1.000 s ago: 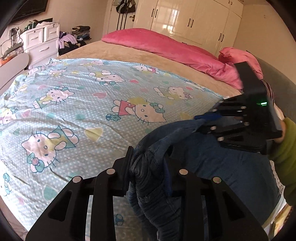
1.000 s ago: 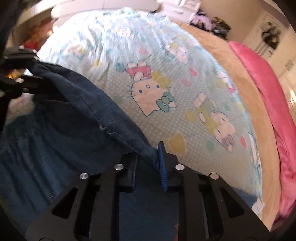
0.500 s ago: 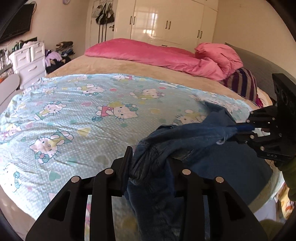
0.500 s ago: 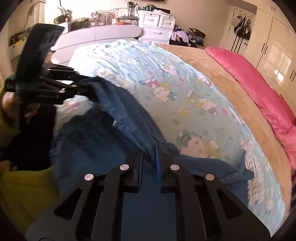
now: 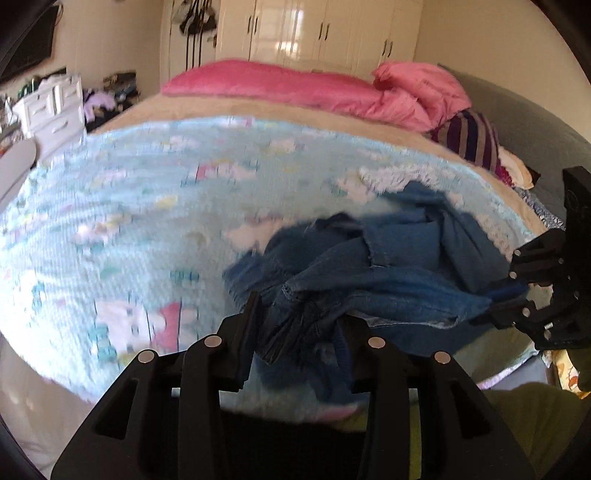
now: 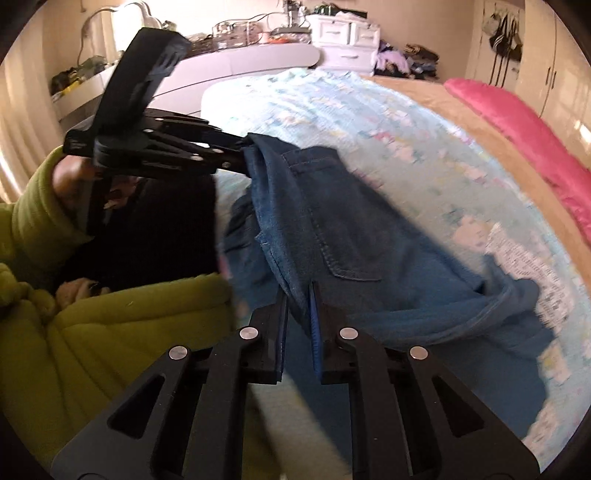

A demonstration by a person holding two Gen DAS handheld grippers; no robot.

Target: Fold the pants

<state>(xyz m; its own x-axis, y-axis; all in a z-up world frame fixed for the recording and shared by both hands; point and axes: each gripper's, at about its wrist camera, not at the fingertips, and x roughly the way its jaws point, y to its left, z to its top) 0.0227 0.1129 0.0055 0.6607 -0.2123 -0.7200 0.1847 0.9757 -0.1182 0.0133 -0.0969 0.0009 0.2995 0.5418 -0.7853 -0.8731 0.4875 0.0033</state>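
Blue denim pants [image 5: 388, 266] lie partly bunched on the light blue cartoon-print blanket [image 5: 147, 221] at the bed's near right edge. My left gripper [image 5: 299, 325] is shut on a thick bunch of the waistband. My right gripper [image 6: 299, 306] is shut on the pants' edge; it also shows in the left wrist view [image 5: 495, 299] at the right. In the right wrist view the pants [image 6: 351, 229] stretch between both grippers, back pocket up, with the left gripper [image 6: 240, 155] at the upper left.
A pink duvet [image 5: 295, 88] and a striped pillow [image 5: 469, 136] lie at the head of the bed. White wardrobes [image 5: 314, 29] stand behind. A white drawer unit [image 5: 51, 107] stands at the left. My green sleeve [image 6: 92, 314] is close by.
Both grippers have pulled back toward the near bed edge and lifted, dragging the pants with them. The waistband is now stretched between them. Both views are motion-blurred.
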